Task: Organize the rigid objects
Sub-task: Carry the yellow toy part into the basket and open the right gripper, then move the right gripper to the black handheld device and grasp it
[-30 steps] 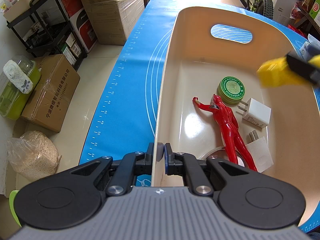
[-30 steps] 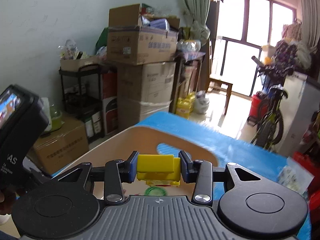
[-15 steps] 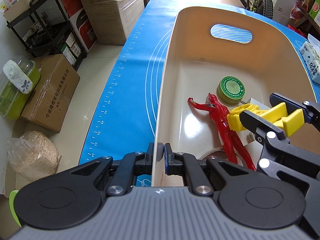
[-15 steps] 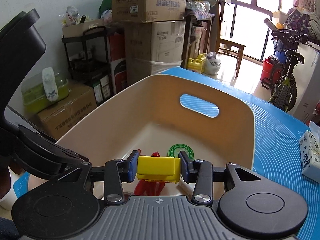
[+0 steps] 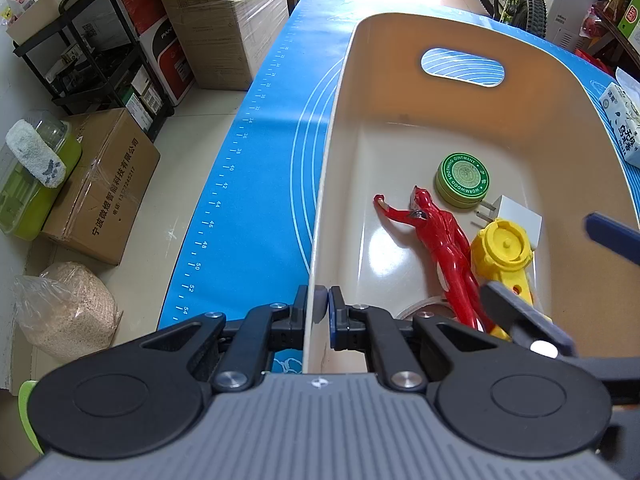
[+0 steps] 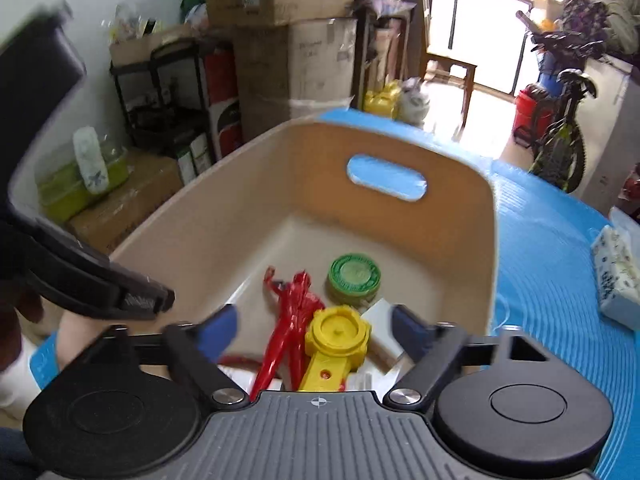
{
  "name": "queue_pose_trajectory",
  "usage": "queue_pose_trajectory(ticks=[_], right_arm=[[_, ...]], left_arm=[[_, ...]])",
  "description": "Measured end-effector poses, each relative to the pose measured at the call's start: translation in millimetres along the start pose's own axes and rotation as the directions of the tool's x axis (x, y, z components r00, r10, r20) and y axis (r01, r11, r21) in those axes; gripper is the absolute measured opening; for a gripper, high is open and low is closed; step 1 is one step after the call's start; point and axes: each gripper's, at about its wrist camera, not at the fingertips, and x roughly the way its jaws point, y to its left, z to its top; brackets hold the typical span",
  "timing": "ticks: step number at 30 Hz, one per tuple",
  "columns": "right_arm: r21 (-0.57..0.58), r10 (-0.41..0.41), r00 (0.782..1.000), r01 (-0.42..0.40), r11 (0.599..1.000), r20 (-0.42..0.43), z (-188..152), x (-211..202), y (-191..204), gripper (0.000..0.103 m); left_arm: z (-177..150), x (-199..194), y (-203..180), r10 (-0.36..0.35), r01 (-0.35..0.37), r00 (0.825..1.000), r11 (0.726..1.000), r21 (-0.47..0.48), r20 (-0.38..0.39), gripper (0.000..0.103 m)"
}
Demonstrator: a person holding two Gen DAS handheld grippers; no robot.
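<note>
The beige bin (image 5: 400, 128) sits on the blue mat (image 5: 256, 168) that covers the tabletop, and the left gripper (image 5: 322, 304) has its jaws pinched tight on the bin's near left wall, the thin rim caught between the pads. The right gripper (image 6: 316, 326) hangs over the bin's near end with its jaws spread wide; they have just been opening, and the yellow toy (image 6: 336, 338) lies free below them on the bin floor, touched by neither pad. From the left wrist view the toy (image 5: 502, 252) shows as a round yellow head with a handle running toward the camera, lying just beside the red figure (image 5: 436, 236) and against the white charger (image 5: 516, 216), with the green ointment tin (image 5: 462, 178) further in toward the far wall. That view alone lets you read the tin's lettering and see the charger's prongs; only one blue pad and a black finger of the right gripper intrude at its right edge. The right wrist view is blurred but shows both of its blue pads at once and the gap between them, and a person's hand (image 6: 78, 336) at the lower left behind the left gripper's black body. A tissue pack (image 6: 616, 272) rests on the mat to the right of the bin.
</note>
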Motion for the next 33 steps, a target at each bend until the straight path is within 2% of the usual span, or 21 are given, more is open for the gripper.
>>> queue_pose_trajectory(ticks=[6, 10, 17, 24, 30, 33], right_arm=[[0.051, -0.027, 0.996, 0.023, 0.998, 0.083, -5, -31, -22, 0.092], [0.128, -0.088, 0.989, 0.073, 0.989, 0.116, -7, -46, -49, 0.092], [0.211, -0.223, 0.965, 0.191, 0.959, 0.139, -36, -60, -102, 0.092], [0.301, -0.286, 0.954, 0.249, 0.921, 0.086, -77, -43, -145, 0.092], [0.332, -0.295, 0.955, 0.270, 0.904, 0.027, -106, -18, -159, 0.091], [0.367, -0.304, 0.953, 0.282, 0.886, 0.002, -120, -9, -165, 0.088]], left_arm=[[-1, 1, -2, 0.001, -0.001, 1.000, 1.000, 0.005, -0.001, 0.011], [-1, 1, -3, 0.001, -0.001, 1.000, 1.000, 0.005, -0.001, 0.011], [-1, 1, -2, 0.002, -0.002, 1.000, 1.000, 0.006, -0.002, 0.011], [-1, 1, -2, 0.002, -0.002, 1.000, 1.000, 0.006, -0.002, 0.011], [-1, 0, -1, 0.002, -0.002, 1.000, 1.000, 0.006, -0.001, 0.011], [-1, 0, 0, 0.002, -0.002, 1.000, 1.000, 0.006, -0.002, 0.011]])
